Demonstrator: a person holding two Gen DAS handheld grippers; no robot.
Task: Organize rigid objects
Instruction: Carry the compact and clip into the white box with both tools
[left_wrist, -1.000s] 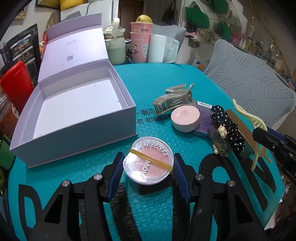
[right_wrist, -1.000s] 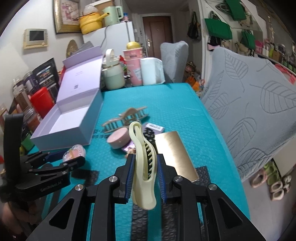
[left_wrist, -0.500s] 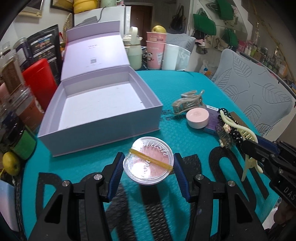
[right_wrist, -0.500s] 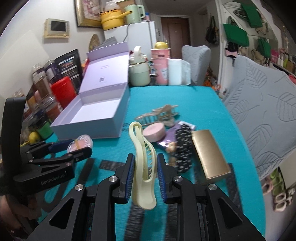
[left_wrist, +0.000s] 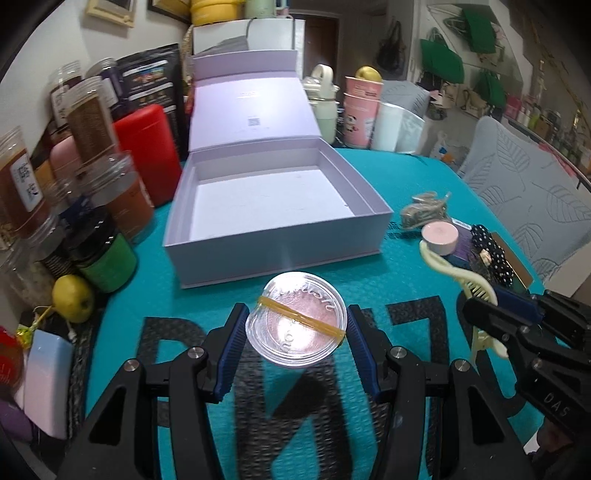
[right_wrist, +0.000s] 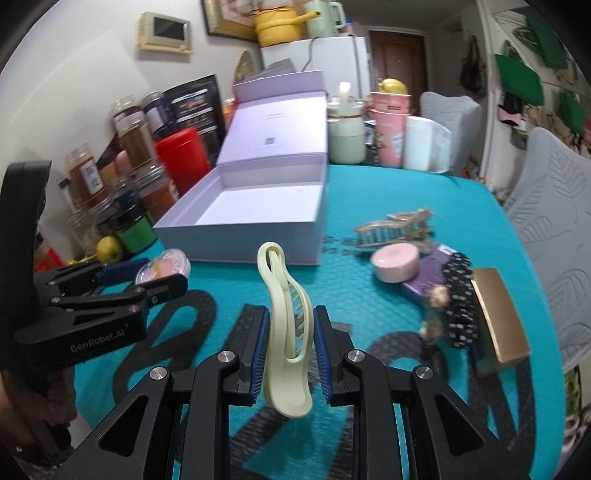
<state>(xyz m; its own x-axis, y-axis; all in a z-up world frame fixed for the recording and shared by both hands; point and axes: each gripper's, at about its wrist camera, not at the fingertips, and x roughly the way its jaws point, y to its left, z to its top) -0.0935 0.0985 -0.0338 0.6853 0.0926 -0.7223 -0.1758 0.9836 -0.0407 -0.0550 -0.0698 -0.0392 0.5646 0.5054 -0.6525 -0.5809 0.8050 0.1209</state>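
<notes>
The left claw (left_wrist: 295, 328) is clamped on a round clear blush tub (left_wrist: 296, 323) by its rim, just short of the open lilac box (left_wrist: 273, 236); it looks light, stiff and slick, so the sidewall is the place to pinch. The right claw (right_wrist: 290, 334) grips a pale yellow hair clip (right_wrist: 286, 328), thin and likely springy, by its flat sides. Only the right view shows the gold case (right_wrist: 498, 314) on the tabletop (right_wrist: 406, 192); only the left shows the whole box floor.

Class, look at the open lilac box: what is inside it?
Nothing shows inside the box: only its bare white floor. The near wall hides a strip of floor along the front edge in both views.
</notes>
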